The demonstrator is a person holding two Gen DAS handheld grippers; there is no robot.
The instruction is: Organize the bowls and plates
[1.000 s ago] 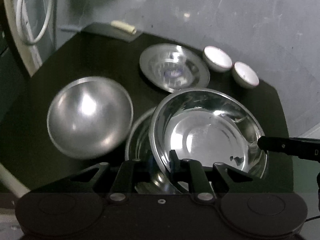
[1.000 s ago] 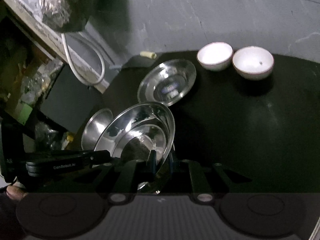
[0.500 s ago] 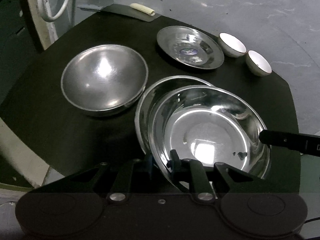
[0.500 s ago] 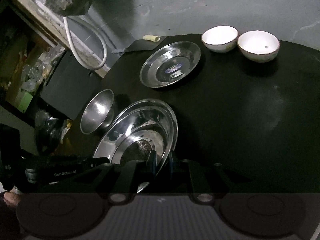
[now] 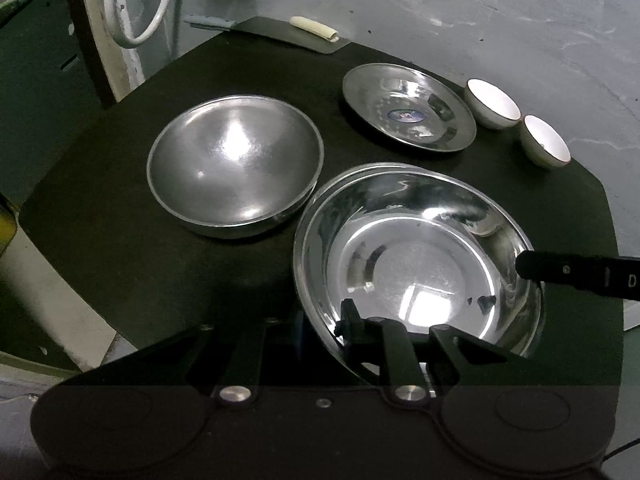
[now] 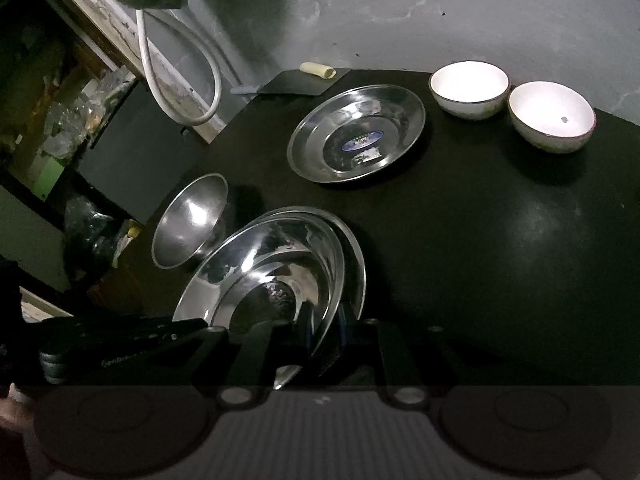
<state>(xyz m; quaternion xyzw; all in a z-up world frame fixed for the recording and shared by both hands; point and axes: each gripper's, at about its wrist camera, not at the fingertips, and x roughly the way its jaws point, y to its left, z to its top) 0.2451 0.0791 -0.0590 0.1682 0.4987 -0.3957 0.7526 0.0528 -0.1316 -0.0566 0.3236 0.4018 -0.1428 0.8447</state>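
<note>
While both tools gripped the near edges of one shiny steel basin (image 5: 420,264), it sat nested on a second basin (image 5: 360,170) whose rim showed just behind it, at the near right of the black bench (image 5: 120,248). The left tool (image 5: 324,322) had the basin's near rim between its fingers, one finger (image 5: 352,320) inside the basin and the other outside, the gap between them small; whether the pads pressed the metal could not be told. The right tool (image 6: 324,328) was clamped almost fully closed on the basin's rim, seen in its own camera with the rim running between its blue-edged fingers (image 6: 306,326); in the left camera its black body (image 5: 580,272) reached in from the right over the rim.

To the left of the stacked basins, just beside them, stood a deep round steel bowl (image 5: 234,168), upright. Farther back lay a flat steel plate (image 5: 408,112) with a blue sticker at its centre. To its right, at the far right edge of the bench, two small white bowls (image 6: 468,86) (image 6: 552,118) stood side by side, close together. A grey mat (image 6: 296,82) with a pale roll (image 6: 318,70) on it lay at the far edge, and a white hose (image 6: 180,80) hung against the wall beyond.
</note>
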